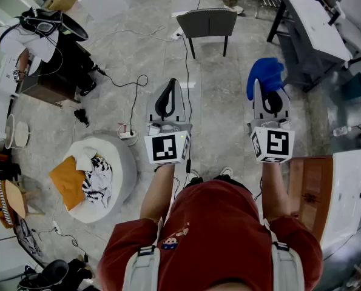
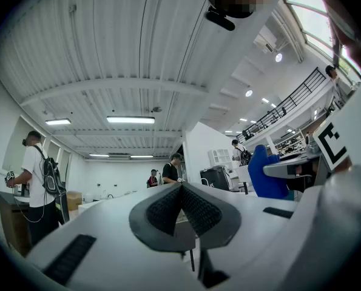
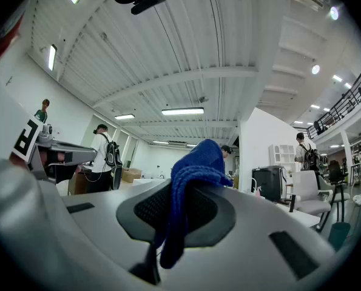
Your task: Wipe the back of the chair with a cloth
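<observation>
A grey chair [image 1: 207, 23] stands on the floor ahead of me, its back toward me. My right gripper [image 1: 268, 91] is shut on a blue cloth [image 1: 264, 76], which bunches over the jaw tips; in the right gripper view the blue cloth [image 3: 189, 180] hangs down between the closed pads. My left gripper [image 1: 168, 96] is shut with nothing in it, its pads [image 2: 181, 208] pressed together. Both grippers are held level in front of my body, well short of the chair.
A round white table [image 1: 101, 177] with an orange cloth and patterned fabric is at lower left. A dark desk [image 1: 317, 32] and chairs stand at upper right, a wooden cabinet [image 1: 313, 190] at right. Cables [image 1: 134, 99] and a power strip [image 1: 128, 134] lie on the floor. A person works at upper left.
</observation>
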`<state>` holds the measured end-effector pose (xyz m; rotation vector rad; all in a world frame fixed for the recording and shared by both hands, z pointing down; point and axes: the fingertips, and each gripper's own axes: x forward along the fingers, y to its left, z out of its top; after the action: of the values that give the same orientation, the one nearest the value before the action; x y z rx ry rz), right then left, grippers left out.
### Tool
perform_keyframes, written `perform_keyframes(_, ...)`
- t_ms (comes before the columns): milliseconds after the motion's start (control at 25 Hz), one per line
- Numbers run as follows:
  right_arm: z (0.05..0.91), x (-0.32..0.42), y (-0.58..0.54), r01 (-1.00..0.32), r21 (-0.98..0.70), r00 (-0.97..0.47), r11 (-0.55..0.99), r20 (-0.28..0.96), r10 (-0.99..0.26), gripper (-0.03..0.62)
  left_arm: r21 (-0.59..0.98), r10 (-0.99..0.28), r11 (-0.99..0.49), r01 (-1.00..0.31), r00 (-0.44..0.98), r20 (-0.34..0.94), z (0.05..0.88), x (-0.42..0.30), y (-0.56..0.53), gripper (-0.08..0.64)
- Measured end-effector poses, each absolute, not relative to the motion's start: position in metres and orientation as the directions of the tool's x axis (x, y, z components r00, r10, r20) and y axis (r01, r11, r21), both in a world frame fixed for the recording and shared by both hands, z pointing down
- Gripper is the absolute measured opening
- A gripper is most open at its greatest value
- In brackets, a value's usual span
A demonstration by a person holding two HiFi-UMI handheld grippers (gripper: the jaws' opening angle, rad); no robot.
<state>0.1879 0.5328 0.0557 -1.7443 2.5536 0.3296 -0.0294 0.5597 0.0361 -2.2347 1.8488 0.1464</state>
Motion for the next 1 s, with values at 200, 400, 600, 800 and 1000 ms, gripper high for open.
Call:
perform_keyframes(200,0.059,0.196,0.534,-0.926,0.151,-0.365,0.345,-0.140,-0.920,0.055,-0.121,-0.953,-0.183,-0.976,0.206,-0.223,0.036,-0.019,0.557,0.014)
perform_keyframes(400,0.065,0.216,0.536,-0.927,0.139,-0.367,0.349,-0.139,-0.920,0.055,-0.128,-0.953,-0.184,-0.975,0.209,-0.218,0.038,0.004,0.559,0.014)
perform_keyframes(600,0.068,0.251,0.534,-0.933,0.123,-0.354,0.338,-0.146,-0.924,0.056,-0.134,-0.957,-0.170,-0.976,0.196,-0.213,0.041,0.034,0.556,0.014)
perform_keyframes(800,0.076,0.275,0.529,-0.924,0.120,-0.379,0.364,-0.146,-0.914,0.057,-0.130,-0.962,-0.151,-0.980,0.176,-0.207,0.044,0.057,0.554,0.014)
perform_keyframes(1000,0.080,0.283,0.514,-0.922,0.094,-0.387,0.377,-0.143,-0.911,0.057,-0.131,-0.964,-0.155,-0.979,0.179,-0.198,0.045,0.070,0.543,0.014)
